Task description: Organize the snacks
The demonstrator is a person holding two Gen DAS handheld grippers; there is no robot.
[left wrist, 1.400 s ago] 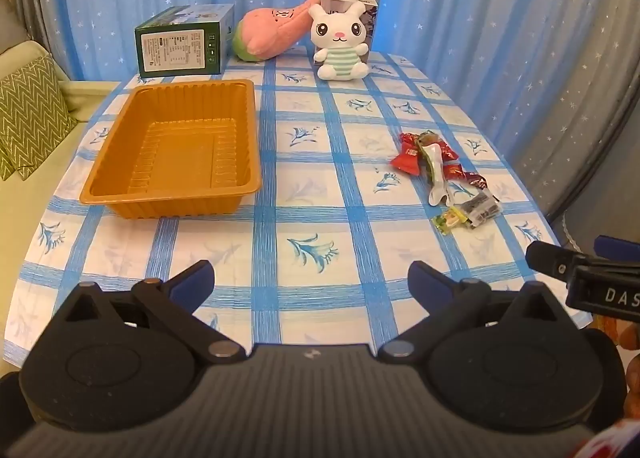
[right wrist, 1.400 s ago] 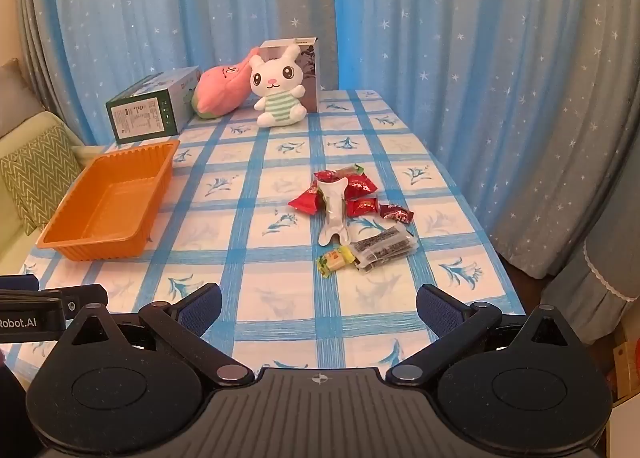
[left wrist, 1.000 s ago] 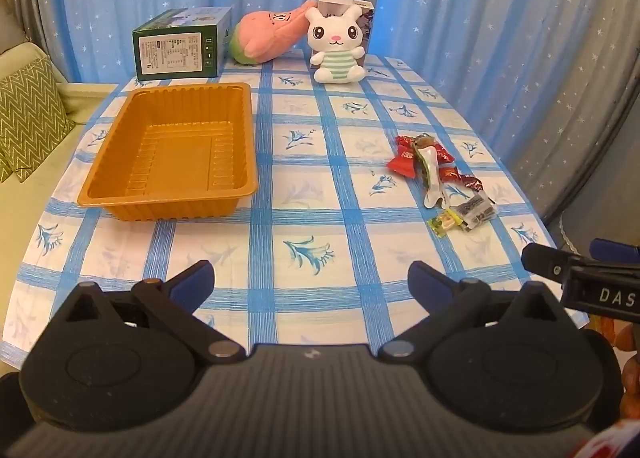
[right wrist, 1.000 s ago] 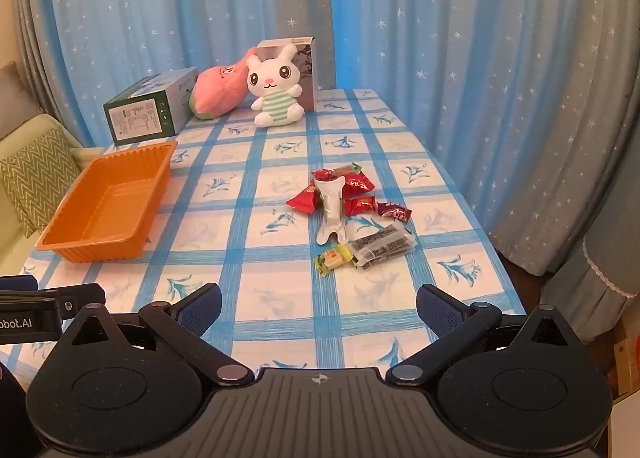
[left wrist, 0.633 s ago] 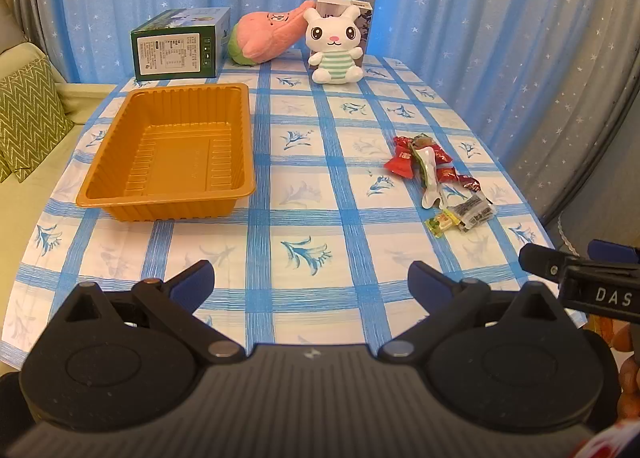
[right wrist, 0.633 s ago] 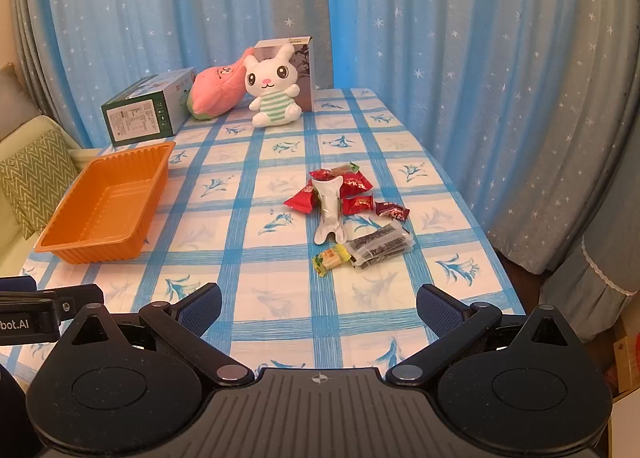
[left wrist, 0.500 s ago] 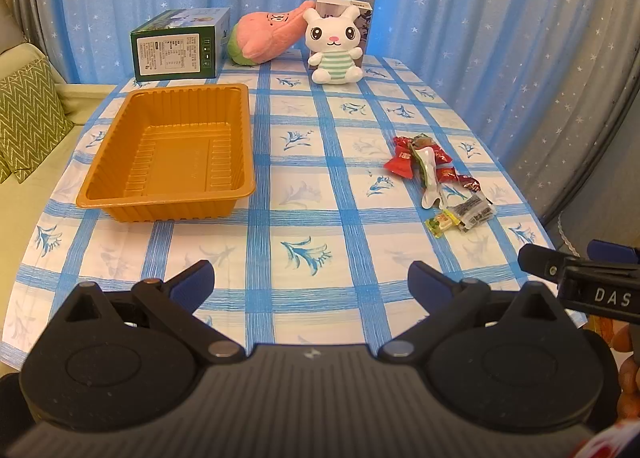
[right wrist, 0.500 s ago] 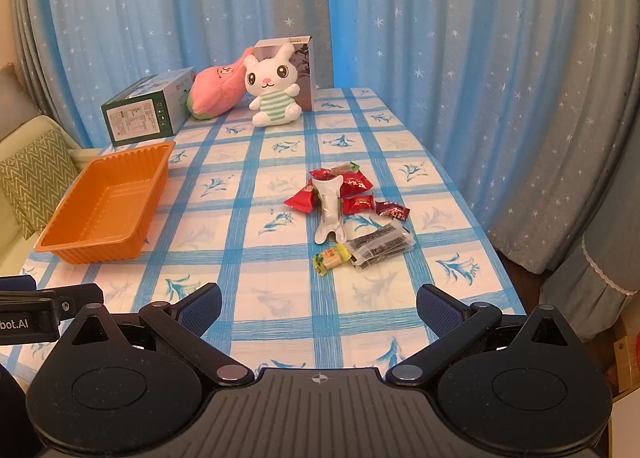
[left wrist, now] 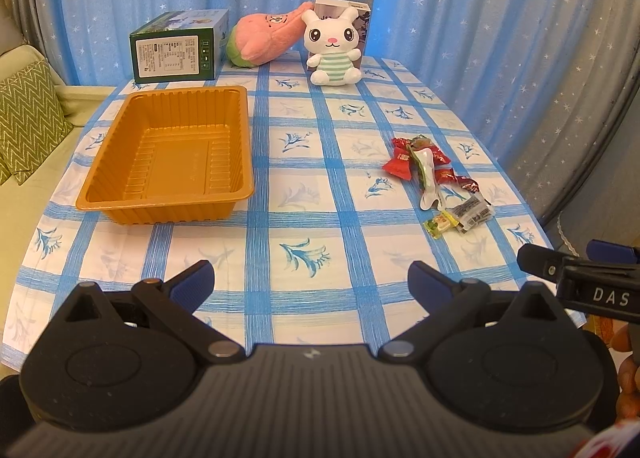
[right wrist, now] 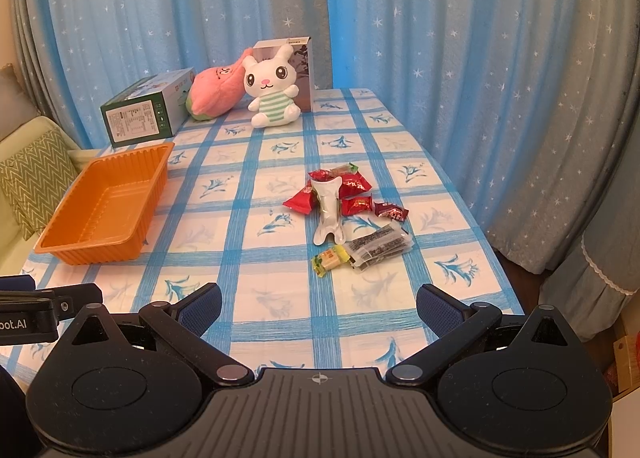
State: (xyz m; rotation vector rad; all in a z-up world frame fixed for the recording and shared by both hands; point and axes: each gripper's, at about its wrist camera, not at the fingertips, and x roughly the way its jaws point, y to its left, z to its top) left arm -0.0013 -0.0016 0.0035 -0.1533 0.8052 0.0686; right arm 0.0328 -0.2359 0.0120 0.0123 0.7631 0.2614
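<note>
An empty orange tray [left wrist: 168,155] [right wrist: 104,209] sits on the left of the blue-checked table. A pile of snacks [left wrist: 434,177] [right wrist: 348,213] lies on the right: red wrappers, a white pouch, a dark clear-wrapped bar and a small yellow-green candy [right wrist: 330,259]. My left gripper [left wrist: 310,284] hangs open over the near table edge, nothing between its fingers. My right gripper [right wrist: 318,304] is open too, short of the snacks. Each gripper's tip shows at the edge of the other's view.
At the far end stand a green box [left wrist: 178,45], a pink plush [left wrist: 266,35], a white rabbit plush [left wrist: 334,47] and a grey carton behind it. Blue starred curtains surround the table. A sofa with a zigzag cushion [left wrist: 24,121] is at the left.
Both grippers have drawn back and risen slightly, so the table objects look a little farther off. Nothing on the table has moved and both grippers stay open.
</note>
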